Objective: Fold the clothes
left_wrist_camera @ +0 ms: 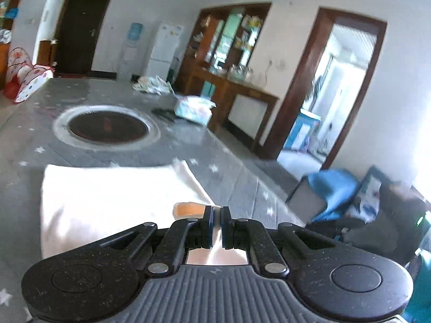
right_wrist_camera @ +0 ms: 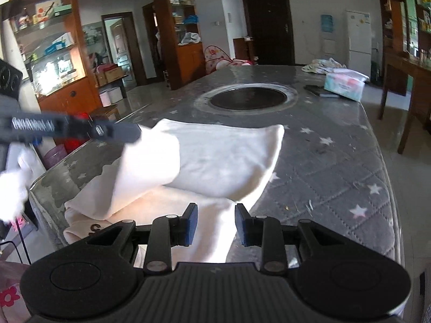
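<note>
My left gripper point(left_wrist_camera: 217, 215) is pinched tight on a fold of the cream garment point(right_wrist_camera: 215, 156), and in the right wrist view it point(right_wrist_camera: 132, 134) holds that fold lifted off the left side of the cloth, so the raised part curls over like a sleeve above the rest. My gloved left hand point(right_wrist_camera: 13, 185) shows at the far left edge of that view, beyond the table's near left corner. My right gripper point(right_wrist_camera: 215, 224) stands partly open with a strip of the garment running between its pads point(right_wrist_camera: 191, 223); I cannot tell whether they press on it. The garment lies on the near end of the grey star-patterned table cover point(right_wrist_camera: 336, 161), its near-left part bunched at the table's rounded corner and hanging a little over the edge. Its far edge stops short of the round dark inset point(right_wrist_camera: 247, 98) in the middle of the table, with a band of bare cover between them. To the right of the cloth the cover is bare up to the table's right edge. At the far right corner sit a pastel tissue pack point(right_wrist_camera: 344, 82) and, just beside it, a flat dark object point(right_wrist_camera: 320, 90); a heap of pale cloth point(right_wrist_camera: 323, 66) lies at the far end, all well apart from the garment.
</note>
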A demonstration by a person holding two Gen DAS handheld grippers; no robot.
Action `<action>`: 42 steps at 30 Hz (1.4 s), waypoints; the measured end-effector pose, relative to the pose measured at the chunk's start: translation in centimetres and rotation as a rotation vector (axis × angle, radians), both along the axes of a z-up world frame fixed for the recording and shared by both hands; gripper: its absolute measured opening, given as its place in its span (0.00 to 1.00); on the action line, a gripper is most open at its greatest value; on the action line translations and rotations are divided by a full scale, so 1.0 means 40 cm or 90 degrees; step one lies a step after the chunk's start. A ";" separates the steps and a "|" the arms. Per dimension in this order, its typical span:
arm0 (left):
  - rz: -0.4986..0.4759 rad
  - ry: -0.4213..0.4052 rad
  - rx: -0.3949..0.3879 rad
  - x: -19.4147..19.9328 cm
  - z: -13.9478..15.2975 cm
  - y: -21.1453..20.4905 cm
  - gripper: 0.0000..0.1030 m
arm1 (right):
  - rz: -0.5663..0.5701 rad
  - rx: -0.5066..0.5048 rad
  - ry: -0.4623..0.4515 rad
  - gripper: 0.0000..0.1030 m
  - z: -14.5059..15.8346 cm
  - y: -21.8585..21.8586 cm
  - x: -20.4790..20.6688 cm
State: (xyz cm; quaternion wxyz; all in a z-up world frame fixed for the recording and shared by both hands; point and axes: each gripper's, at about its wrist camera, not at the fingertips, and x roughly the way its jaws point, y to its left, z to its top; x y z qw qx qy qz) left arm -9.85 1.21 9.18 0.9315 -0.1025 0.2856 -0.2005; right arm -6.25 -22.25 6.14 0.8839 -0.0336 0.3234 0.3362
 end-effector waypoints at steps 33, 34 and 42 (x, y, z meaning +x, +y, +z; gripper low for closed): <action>0.031 0.038 0.228 -0.231 -0.151 0.231 0.18 | 0.068 -0.068 0.051 0.08 -0.062 0.121 0.025; 0.028 0.037 0.234 -0.232 -0.152 0.230 0.14 | 0.068 -0.068 0.049 0.07 -0.057 0.122 0.022; 0.020 0.038 0.232 -0.236 -0.147 0.254 0.08 | 0.080 -0.091 0.043 0.14 -0.027 0.124 -0.010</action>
